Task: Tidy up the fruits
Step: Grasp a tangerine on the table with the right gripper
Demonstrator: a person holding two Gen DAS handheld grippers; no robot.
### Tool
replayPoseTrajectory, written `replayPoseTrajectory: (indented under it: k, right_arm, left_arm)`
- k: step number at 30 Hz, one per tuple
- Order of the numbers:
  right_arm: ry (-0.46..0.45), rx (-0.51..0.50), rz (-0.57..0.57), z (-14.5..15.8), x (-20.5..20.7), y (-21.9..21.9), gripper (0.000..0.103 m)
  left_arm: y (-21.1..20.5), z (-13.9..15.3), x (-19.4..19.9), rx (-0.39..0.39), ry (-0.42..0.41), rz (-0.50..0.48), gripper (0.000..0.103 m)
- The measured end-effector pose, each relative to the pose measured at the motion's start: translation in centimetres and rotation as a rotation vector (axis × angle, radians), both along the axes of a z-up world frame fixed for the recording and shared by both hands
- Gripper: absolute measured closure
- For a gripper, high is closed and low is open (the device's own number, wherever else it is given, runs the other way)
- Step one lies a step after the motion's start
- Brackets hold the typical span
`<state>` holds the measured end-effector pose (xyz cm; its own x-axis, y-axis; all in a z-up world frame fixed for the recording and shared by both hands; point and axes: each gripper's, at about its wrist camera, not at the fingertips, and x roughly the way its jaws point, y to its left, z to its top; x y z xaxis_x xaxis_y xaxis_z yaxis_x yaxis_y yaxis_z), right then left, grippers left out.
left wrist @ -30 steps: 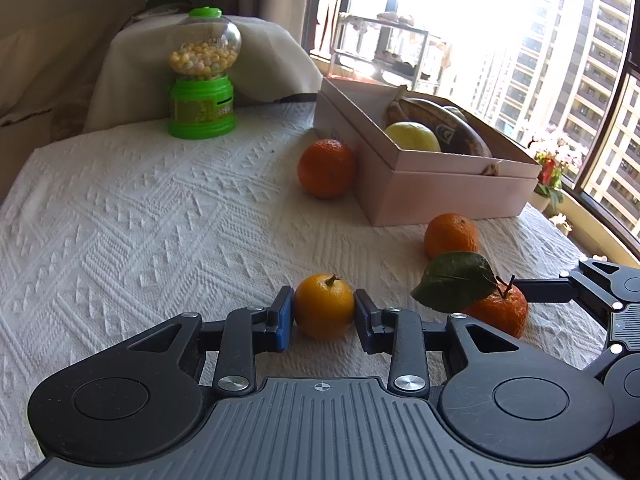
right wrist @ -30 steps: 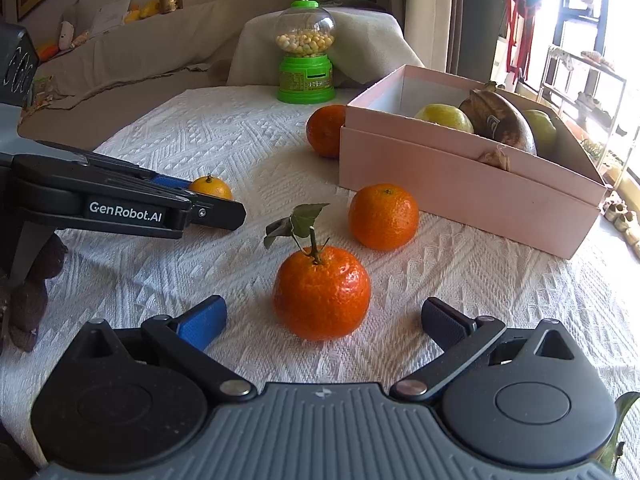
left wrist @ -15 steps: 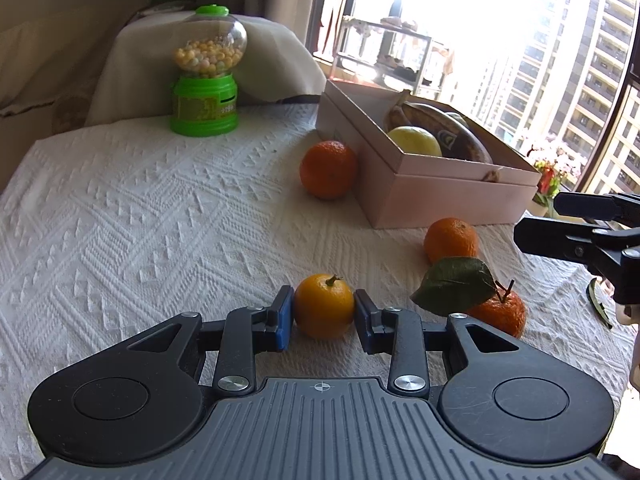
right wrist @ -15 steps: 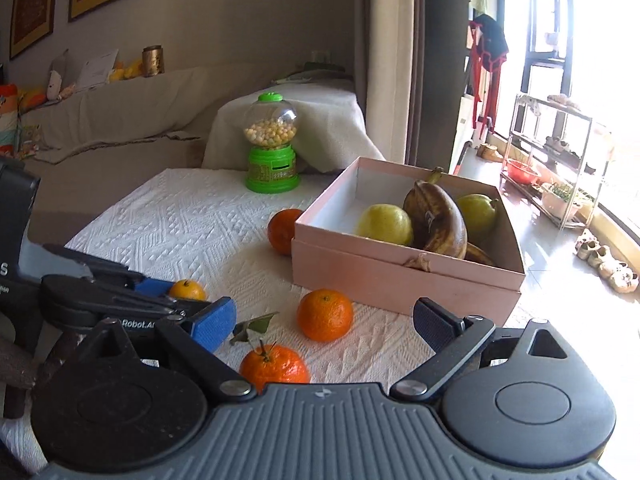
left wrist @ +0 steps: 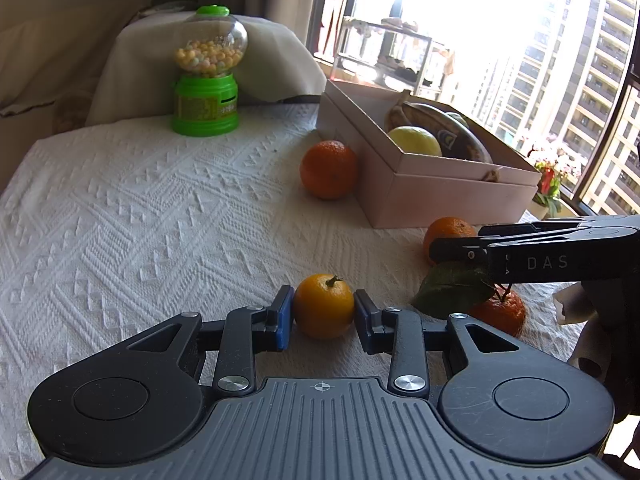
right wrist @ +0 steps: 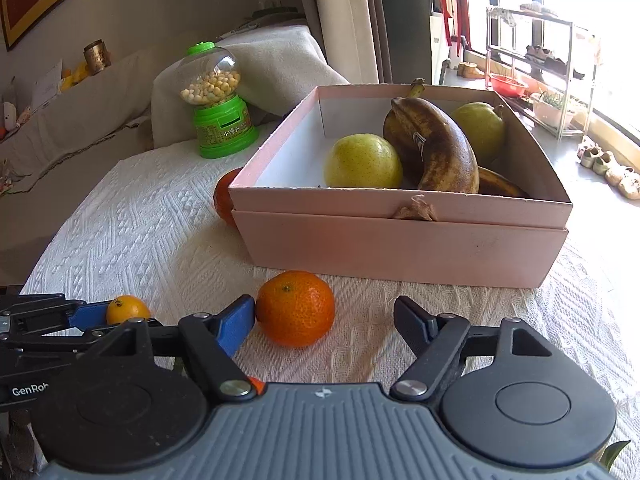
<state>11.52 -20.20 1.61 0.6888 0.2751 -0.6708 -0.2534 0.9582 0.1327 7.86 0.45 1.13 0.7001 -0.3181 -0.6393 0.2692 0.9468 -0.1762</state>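
Fruit lies scattered across the white-clothed surface [left wrist: 132,208], and the risks start nearest the cameras. The left gripper [left wrist: 323,315] has its blue-padded fingers closed against both sides of a small yellow-orange citrus [left wrist: 324,306] that appears to sit on the cloth; the hold is on a smooth round skin, so a quick lift could let it squirt out and roll. Just beside it, the leafy mandarin [left wrist: 500,312] sits under the right gripper's body, and a careless sweep might knock it off the near edge. The right gripper [right wrist: 324,322] is spread wide, its left finger [right wrist: 236,322] touching or nearly touching a plain orange mandarin [right wrist: 295,308], with the other finger well apart; closing from this off-centre stance would probably push the fruit sideways rather than trap it. The two tools are near each other, so they could collide on the way up. Farther off, the pink box [right wrist: 400,248] already holds a green apple [right wrist: 362,162], a browned banana [right wrist: 434,146] and a pear [right wrist: 482,128], leaving free floor mainly at its left; a dropped citrus might bruise them. Another orange [left wrist: 329,169] rests against the box's far-left wall, before the green candy dispenser [left wrist: 206,76].
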Motion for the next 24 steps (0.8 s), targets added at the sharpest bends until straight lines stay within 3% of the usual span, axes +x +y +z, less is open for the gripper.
replayPoseTrajectory:
  k: [3, 10, 13, 24]
  right_arm:
    - [-0.016, -0.025, 0.041, 0.3, -0.3, 0.6, 0.044]
    - [-0.009, -0.033, 0.039, 0.1, 0.8, 1.0, 0.046]
    - [-0.016, -0.021, 0.066, 0.4, 0.4, 0.9, 0.06]
    - [-0.071, -0.049, -0.043, 2.0, -3.5, -2.7, 0.06]
  left_arm:
    - [0.0, 0.0, 0.0, 0.0, 0.0, 0.0, 0.066]
    - [0.0, 0.0, -0.1, 0.002, -0.004, -0.001, 0.066]
    - [0.0, 0.0, -0.2, 0.0, -0.007, 0.001, 0.066]
    - [0.2, 0.1, -0.5, -0.017, -0.017, 0.001, 0.066]
